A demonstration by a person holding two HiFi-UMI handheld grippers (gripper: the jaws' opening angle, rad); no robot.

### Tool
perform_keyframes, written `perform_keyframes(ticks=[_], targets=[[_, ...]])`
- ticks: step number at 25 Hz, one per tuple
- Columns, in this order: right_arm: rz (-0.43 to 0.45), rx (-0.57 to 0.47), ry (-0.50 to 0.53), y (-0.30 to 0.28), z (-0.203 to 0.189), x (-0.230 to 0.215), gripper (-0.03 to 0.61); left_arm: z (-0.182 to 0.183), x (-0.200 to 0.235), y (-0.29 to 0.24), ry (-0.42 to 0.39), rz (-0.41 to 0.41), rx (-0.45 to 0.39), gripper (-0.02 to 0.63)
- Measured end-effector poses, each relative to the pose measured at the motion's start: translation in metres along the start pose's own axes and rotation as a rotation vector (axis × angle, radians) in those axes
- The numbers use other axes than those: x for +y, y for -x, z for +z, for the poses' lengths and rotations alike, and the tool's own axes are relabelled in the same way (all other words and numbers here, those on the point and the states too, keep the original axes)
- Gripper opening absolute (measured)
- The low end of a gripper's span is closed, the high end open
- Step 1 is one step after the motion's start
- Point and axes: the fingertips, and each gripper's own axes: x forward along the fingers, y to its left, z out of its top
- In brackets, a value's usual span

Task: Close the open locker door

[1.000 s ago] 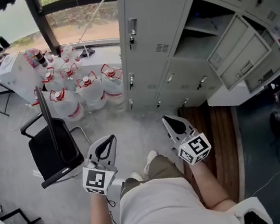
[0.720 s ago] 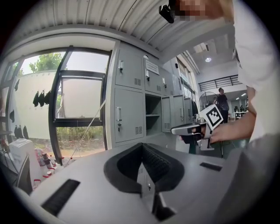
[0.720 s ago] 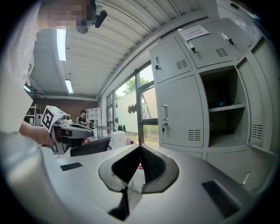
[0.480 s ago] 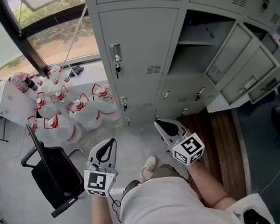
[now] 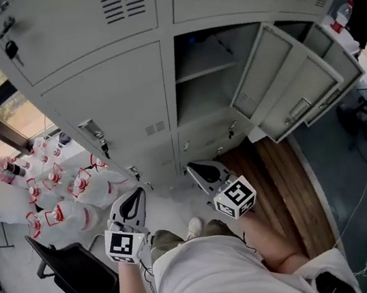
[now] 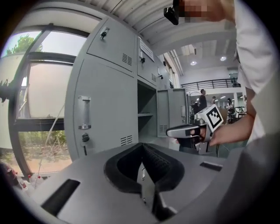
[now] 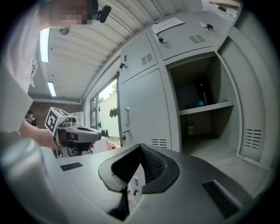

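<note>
Head view, steeply down: grey locker bank (image 5: 106, 92) across the top. Open locker door (image 5: 265, 71) right of centre, hinged on the right side of its compartment (image 5: 202, 70), swung well out from the locker front, long axis upright, free edge pointing away from the cabinet toward the person. Left gripper (image 5: 131, 202) and right gripper (image 5: 201, 172) held low in front of the body, both aimed at the lockers, both apart from the door. Water bottles (image 5: 53, 197) on the floor at left.

Left gripper view: jaws pressed together, nothing between them. Door beyond the dark compartment, seen nearly edge-on.

Right gripper view: jaws closed tight, empty. Compartment straight ahead with a shelf across it; vented panel at far right, probably the door's inner face.
</note>
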Motion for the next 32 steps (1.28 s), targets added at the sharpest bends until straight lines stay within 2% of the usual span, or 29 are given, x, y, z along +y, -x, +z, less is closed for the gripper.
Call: perform_keyframes(ticks=[8, 14, 21, 27, 32], targets=[[-0.265, 0.008, -0.053, 0.044, -0.004, -0.072, 0.012, 0.012, -0.027, -0.087, -0.015, -0.256, -0.001, 0.0], [-0.466, 0.03, -0.085, 0.085, -0.012, -0.104, 0.012, 0.022, -0.05, -0.136, -0.028, -0.45, -0.014, 0.0], [-0.723, 0.033, -0.125, 0.14, -0.024, -0.129, 0.012, 0.025, -0.075, -0.168, -0.047, -0.649, -0.024, 0.0], [-0.894, -0.005, -0.15, 0.191, -0.022, -0.154, 0.014, 0.017, -0.092, -0.185, -0.044, -0.742, 0.002, 0.0], [-0.952, -0.035, -0.151, 0.23, -0.015, -0.176, 0.018, 0.016, -0.115, -0.195, -0.04, -0.767, 0.025, 0.0]])
